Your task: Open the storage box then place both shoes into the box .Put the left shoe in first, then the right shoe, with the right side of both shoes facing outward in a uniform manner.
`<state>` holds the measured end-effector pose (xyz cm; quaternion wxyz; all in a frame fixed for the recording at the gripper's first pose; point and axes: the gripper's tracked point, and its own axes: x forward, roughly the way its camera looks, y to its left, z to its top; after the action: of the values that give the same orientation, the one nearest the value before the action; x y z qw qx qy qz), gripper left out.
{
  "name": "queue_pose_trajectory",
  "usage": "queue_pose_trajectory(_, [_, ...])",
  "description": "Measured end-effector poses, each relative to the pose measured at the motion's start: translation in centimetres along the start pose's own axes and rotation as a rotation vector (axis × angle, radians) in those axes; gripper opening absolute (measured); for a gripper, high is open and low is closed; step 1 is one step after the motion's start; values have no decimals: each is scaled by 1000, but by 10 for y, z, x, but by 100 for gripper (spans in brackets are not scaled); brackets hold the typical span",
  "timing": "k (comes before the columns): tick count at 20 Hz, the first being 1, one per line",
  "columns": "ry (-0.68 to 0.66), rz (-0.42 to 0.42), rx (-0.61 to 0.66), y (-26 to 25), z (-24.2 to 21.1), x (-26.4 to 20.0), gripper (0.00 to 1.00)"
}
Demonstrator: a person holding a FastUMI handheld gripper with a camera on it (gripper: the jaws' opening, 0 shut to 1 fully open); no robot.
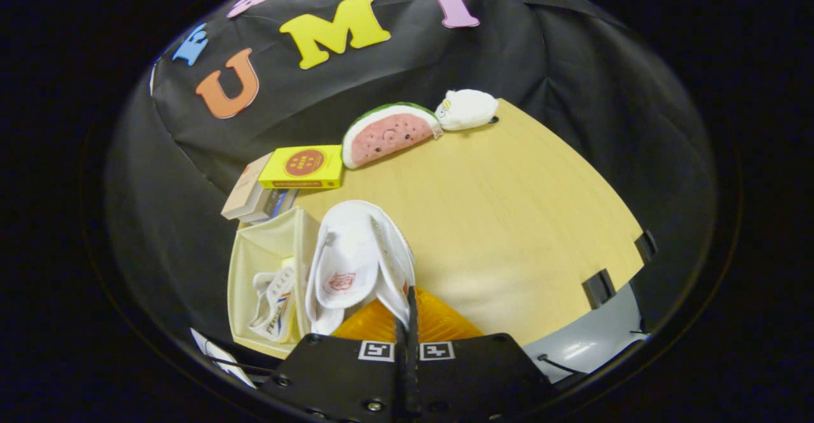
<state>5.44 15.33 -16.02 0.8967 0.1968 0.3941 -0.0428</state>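
Desk (509, 219) carries my storage box (245, 296), open, one shoe (273, 305) lying inside it. Second shoe (356, 264) hangs at the box's edge, its orange sole toward me, fingers (407, 321) pinched nearly together on its side.

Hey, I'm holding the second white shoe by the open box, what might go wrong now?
1. The gripper pinches only the thin side edge of the white sneaker with the orange sole; it may slip.
2. The beige fabric storage box already holds the other white shoe, so it may jam.
3. The soft box wall might buckle.
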Motion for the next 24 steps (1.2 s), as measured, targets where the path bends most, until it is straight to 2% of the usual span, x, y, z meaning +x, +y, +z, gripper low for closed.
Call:
queue_pose_trajectory(6, [-6,52,-25,105,-9,-3,0])
queue_pose_trajectory(9, [-19,38,-24,137,-9,11,0])
queue_pose_trajectory(16, [-44,-77,1,148,-23,53,0])
queue_pose_trajectory(20, [-87,-102,1,149,-23,61,0])
queue_pose_trajectory(24, [-75,-93,32,157,-31,69,0])
